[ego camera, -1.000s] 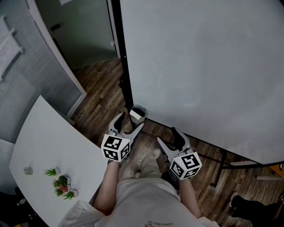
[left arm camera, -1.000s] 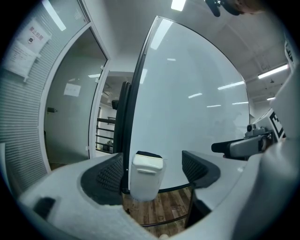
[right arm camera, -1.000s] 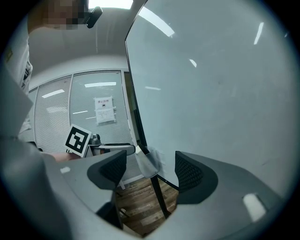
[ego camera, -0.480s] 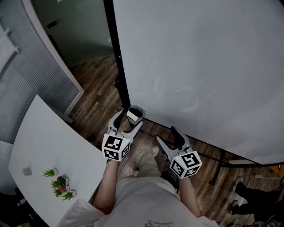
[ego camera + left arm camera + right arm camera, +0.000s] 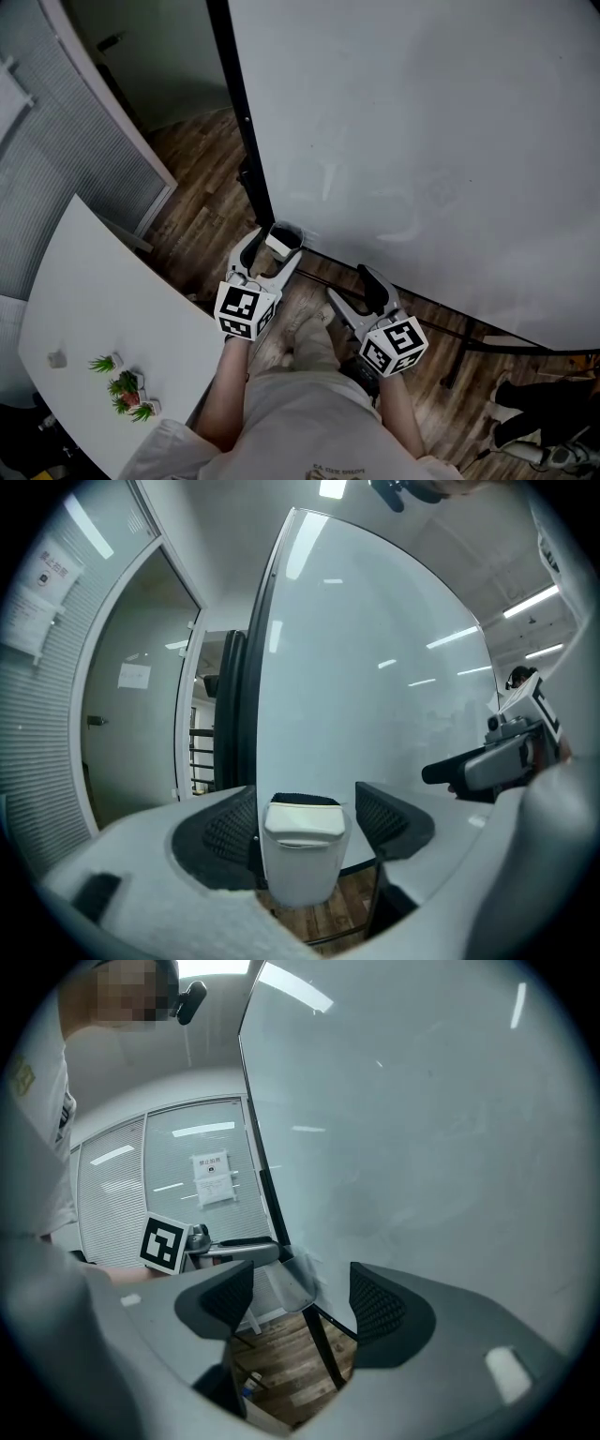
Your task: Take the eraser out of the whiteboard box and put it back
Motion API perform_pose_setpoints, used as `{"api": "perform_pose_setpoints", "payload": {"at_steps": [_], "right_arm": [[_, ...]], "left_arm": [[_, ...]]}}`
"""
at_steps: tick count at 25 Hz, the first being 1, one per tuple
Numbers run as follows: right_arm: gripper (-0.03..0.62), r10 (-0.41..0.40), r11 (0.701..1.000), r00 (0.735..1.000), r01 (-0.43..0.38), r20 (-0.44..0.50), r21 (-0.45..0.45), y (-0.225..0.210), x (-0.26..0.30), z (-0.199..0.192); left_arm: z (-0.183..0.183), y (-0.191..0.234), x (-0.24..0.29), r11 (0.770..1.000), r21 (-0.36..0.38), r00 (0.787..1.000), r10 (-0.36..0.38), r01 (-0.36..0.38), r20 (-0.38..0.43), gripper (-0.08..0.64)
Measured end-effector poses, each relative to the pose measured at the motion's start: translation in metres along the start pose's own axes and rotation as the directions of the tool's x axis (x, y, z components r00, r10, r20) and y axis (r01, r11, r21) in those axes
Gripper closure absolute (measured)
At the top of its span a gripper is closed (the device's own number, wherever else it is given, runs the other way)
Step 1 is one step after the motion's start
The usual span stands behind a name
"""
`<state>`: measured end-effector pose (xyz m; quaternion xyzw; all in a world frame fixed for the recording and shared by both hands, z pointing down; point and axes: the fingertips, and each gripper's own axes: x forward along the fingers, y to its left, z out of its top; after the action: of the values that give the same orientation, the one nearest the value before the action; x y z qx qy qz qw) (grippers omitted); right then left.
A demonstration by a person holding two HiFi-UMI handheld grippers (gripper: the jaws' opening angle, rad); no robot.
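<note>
A small white box (image 5: 296, 878) hangs at the lower left corner of the whiteboard (image 5: 422, 141). The eraser (image 5: 302, 821), white with a dark felt edge, stands in it and sticks out of the top. My left gripper (image 5: 305, 819) straddles the box (image 5: 289, 236) and the eraser. Its jaws are closing, with a gap still showing on the right pad's side. My right gripper (image 5: 352, 286) hangs open and empty a little to the right, below the board's bottom edge. In the right gripper view the box (image 5: 289, 1283) shows past the open jaws of that gripper (image 5: 300, 1302).
The board's black post (image 5: 242, 122) and stand legs (image 5: 450, 328) run beside and below the box. A white table (image 5: 103, 300) with small plants (image 5: 127, 389) is at the left. A partition with blinds (image 5: 66, 159) stands beyond it. Another person's feet (image 5: 530, 412) are at the lower right.
The left gripper's jaws have narrowed around the box and the eraser. The head view has shifted slightly. The right gripper has stayed where it was.
</note>
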<state>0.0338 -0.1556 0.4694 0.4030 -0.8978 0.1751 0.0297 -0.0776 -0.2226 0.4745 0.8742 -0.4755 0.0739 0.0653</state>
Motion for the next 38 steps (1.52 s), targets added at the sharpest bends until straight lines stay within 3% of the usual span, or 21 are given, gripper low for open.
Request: {"api": "perform_pose_setpoints", "payload": {"at_steps": [20, 38], "right_arm": [[0.278, 0.008, 1.000, 0.999, -0.007, -0.038, 0.016, -0.013, 0.011, -0.008], [0.285, 0.001, 1.000, 0.999, 0.000, -0.044, 0.027, -0.020, 0.014, -0.011]], "left_arm": [[-0.003, 0.001, 0.011, 0.998, 0.067, 1.000, 0.018, -0.019, 0.021, 0.299], [-0.002, 0.001, 0.012, 0.997, 0.075, 0.998, 0.011, -0.015, 0.059, 0.293]]}}
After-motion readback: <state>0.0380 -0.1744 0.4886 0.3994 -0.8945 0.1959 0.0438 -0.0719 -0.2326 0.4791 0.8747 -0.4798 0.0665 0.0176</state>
